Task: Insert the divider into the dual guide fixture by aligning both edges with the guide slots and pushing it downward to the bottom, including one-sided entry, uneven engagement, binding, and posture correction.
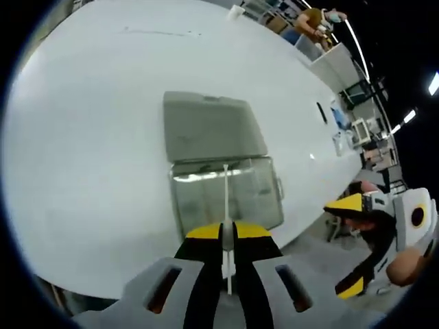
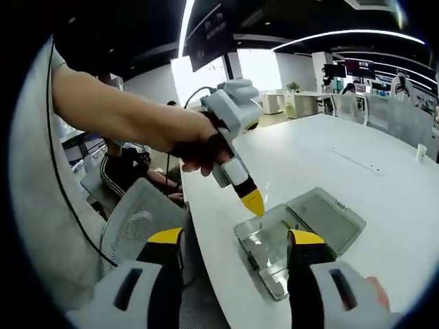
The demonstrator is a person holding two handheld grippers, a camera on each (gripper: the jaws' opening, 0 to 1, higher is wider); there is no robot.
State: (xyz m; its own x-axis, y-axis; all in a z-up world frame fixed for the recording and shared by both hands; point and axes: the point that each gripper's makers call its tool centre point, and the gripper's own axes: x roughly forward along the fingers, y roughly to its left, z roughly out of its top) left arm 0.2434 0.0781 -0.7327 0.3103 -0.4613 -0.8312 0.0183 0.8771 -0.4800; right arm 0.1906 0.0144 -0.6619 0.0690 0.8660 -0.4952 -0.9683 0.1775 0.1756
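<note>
The fixture is a clear plastic box (image 1: 199, 199) (image 2: 271, 250) lying on a white table, with its grey lid (image 1: 209, 127) (image 2: 328, 218) folded open beyond it. A thin pale divider (image 1: 226, 192) stands edge-on over the middle of the box, and my left gripper (image 1: 226, 232) is shut on its lower end. In the right gripper view a hand holds the left gripper (image 2: 252, 202) with its yellow tip at the box's near-left edge; I cannot make out the divider there. My right gripper (image 2: 234, 238) is open with nothing between its jaws, short of the box. It also appears off the table's edge (image 1: 351, 245).
The white table (image 1: 89, 137) (image 2: 322, 157) runs wide around the box. A grey mesh chair (image 2: 140, 212) stands off its edge, with a seated person (image 2: 127, 164) behind it. Desks, screens and another person (image 1: 317, 20) fill the far room.
</note>
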